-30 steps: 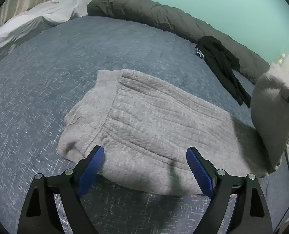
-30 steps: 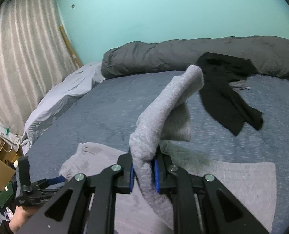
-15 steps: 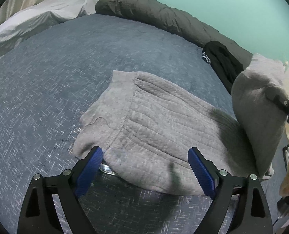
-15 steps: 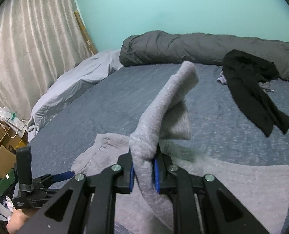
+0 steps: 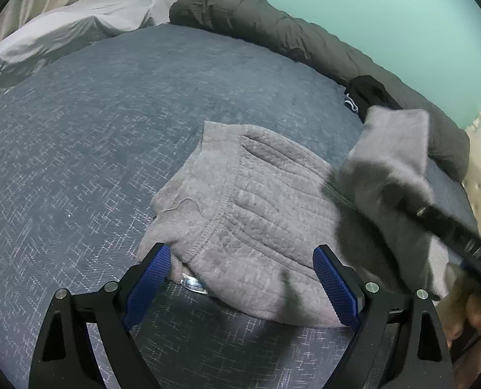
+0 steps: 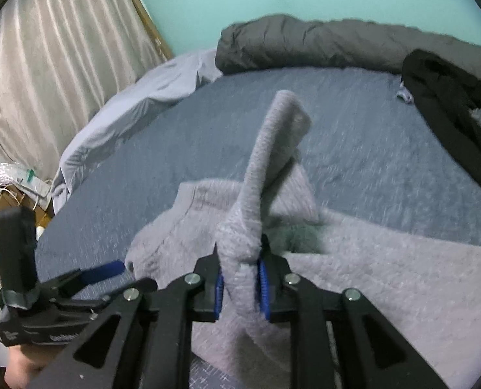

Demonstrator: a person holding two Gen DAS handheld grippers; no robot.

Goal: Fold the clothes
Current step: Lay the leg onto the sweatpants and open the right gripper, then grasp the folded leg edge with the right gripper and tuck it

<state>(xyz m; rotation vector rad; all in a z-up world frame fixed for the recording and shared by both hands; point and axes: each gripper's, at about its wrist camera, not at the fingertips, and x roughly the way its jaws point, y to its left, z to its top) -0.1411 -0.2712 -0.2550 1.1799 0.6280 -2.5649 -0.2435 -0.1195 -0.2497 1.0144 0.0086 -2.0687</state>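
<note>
Two hand-held grippers work at the bed's near edge. One, the left hand-held gripper [image 5: 240, 278], is released, its blue pads spread wide on either side of the sweater's [image 5: 240, 214] near hem. Beside it, the right hand-held gripper [image 6: 240, 287] is clenched on a lifted grey fold [image 6: 266, 168] of that sweater, which stands up above the flat part. Most of the sweater lies on the blue bed [image 5: 94, 123]. Farther back a black garment [image 6: 448, 110] rests against the dark duvet [image 6: 321, 42] along the far edge.
</note>
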